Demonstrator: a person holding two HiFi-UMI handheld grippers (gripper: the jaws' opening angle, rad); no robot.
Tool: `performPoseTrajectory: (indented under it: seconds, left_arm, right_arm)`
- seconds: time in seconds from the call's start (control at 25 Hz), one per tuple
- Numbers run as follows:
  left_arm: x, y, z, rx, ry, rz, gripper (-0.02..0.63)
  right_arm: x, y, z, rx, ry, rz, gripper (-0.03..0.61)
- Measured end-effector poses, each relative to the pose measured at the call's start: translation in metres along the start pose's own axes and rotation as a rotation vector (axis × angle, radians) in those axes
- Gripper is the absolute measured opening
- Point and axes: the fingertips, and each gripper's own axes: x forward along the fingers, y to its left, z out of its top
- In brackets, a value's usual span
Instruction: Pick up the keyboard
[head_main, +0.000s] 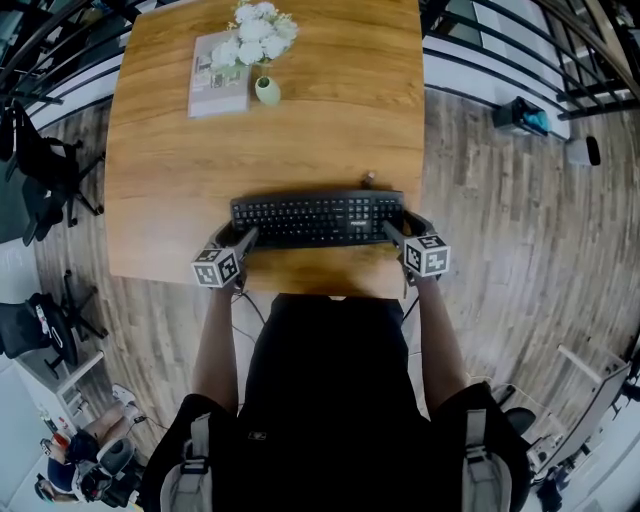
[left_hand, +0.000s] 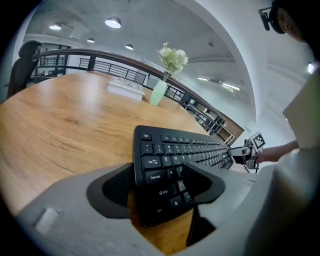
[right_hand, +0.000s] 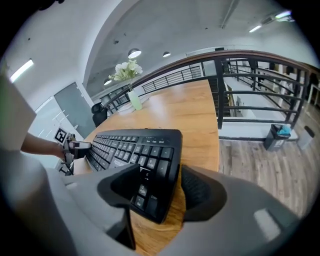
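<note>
A black keyboard (head_main: 318, 218) lies flat on the wooden table (head_main: 300, 120), close to its near edge. My left gripper (head_main: 243, 238) is at the keyboard's left end and my right gripper (head_main: 395, 230) at its right end. In the left gripper view the keyboard (left_hand: 185, 150) runs away from me, and its near end sits between the wide-spread jaws of my left gripper (left_hand: 157, 192). In the right gripper view the keyboard (right_hand: 135, 145) lies the same way inside my right gripper (right_hand: 162, 192). Both grippers are open, and the pads do not press on the keyboard.
A pale green vase of white flowers (head_main: 266, 90) and a book (head_main: 220, 75) sit at the table's far side. The person's body stands right at the near table edge. Wood floor and black railings (right_hand: 250, 85) lie to the right.
</note>
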Motion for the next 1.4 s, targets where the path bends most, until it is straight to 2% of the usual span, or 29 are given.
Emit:
performPoseTrajectory:
  seconds: [0.24, 0.48, 0.8, 1.16, 1.4]
  left_arm:
    - [0.002, -0.003, -0.002, 0.013, -0.005, 0.015, 0.301]
    - [0.0, -0.003, -0.002, -0.018, -0.005, 0.01, 0.301]
    - [-0.012, 0.0, -0.003, -0.016, -0.005, 0.004, 0.301]
    - [-0.031, 0.0, 0.004, -0.001, -0.054, -0.026, 0.301]
    - [-0.052, -0.005, 0.027, 0.027, -0.128, -0.039, 0.299]
  right_arm:
    - [0.002, 0.002, -0.004, 0.067, -0.024, 0.028, 0.242]
    - [0.001, 0.003, -0.005, 0.079, -0.019, 0.012, 0.241]
    - [-0.008, 0.017, -0.009, 0.095, -0.04, -0.004, 0.241]
    - [-0.023, 0.034, -0.008, 0.115, -0.082, -0.026, 0.241]
    - [-0.042, 0.049, -0.002, 0.117, -0.133, -0.033, 0.241]
